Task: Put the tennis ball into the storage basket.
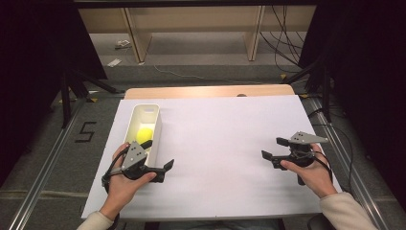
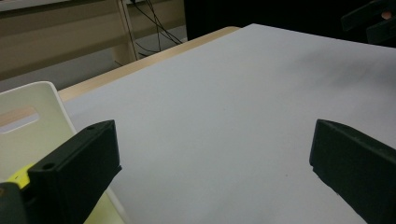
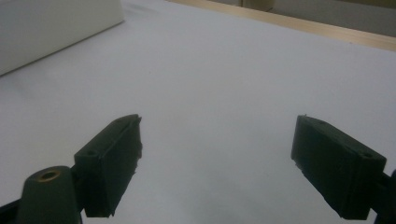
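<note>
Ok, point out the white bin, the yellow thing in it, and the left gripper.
white bin (image 1: 146, 109), high view, far rim.
yellow thing (image 1: 144, 133), high view, its middle, inside the bin.
left gripper (image 1: 159, 155), high view, midway between its open fingertips.

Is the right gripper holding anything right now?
No. In the right gripper view the right gripper has its jaws wide apart, with bare white table cover between them.

Matt white paper sheet (image 1: 225, 143), glossy white plastic bin (image 1: 158, 122), matt black plastic jaws.
</note>
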Tool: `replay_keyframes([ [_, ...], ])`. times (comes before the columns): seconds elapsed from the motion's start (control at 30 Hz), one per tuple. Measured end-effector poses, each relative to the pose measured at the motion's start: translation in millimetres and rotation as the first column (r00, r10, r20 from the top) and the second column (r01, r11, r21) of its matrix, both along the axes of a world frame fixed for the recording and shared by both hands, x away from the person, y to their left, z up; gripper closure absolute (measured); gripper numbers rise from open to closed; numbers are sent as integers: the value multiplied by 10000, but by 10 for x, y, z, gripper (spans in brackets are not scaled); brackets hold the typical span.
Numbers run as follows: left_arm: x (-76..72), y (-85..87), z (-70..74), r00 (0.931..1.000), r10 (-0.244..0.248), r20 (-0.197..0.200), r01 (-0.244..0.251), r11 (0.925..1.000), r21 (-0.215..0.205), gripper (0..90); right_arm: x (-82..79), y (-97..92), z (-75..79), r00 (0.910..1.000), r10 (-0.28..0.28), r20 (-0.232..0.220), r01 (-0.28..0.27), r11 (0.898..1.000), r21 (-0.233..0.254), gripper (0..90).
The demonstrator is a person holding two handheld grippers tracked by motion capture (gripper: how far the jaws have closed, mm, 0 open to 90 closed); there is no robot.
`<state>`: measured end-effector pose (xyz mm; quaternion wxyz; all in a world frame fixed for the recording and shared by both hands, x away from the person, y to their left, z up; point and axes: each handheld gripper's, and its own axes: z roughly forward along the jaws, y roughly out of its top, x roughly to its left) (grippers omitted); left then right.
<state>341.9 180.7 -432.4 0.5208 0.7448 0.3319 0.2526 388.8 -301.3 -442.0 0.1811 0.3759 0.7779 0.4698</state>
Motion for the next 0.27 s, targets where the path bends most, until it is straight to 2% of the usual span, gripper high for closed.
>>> replay_keyframes([
  [0.27, -1, -22, -1, 10000, -77, -6, 77, 10000, 25, 11, 0, -4, 4, 9999, -23, 150, 24, 10000, -46, 166],
])
